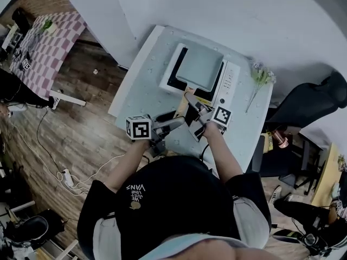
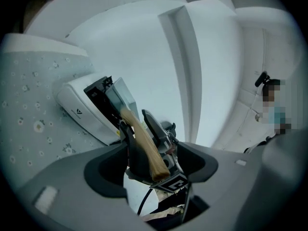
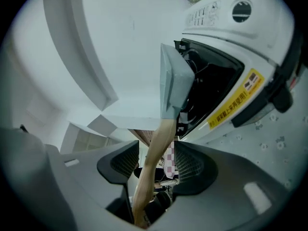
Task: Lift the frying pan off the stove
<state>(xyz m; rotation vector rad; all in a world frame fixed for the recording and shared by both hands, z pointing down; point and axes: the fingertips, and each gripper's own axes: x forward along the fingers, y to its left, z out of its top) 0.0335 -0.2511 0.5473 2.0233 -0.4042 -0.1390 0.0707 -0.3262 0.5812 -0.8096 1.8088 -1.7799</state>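
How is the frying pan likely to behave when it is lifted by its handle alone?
It will probably tip pan-end down: the frying pan is broad and square, all on one slim wooden handle. It looks rigid, so flexing seems unlikely. The smooth, rounded handle may twist in a loose grip.

Pale speckled table (image 1: 141, 85) with white stove (image 1: 231, 81) and flower sprig (image 1: 259, 79) beside it

The left gripper (image 2: 156, 153), jaws apart, straddles the wooden handle (image 2: 144, 146) of the frying pan (image 2: 121, 93).
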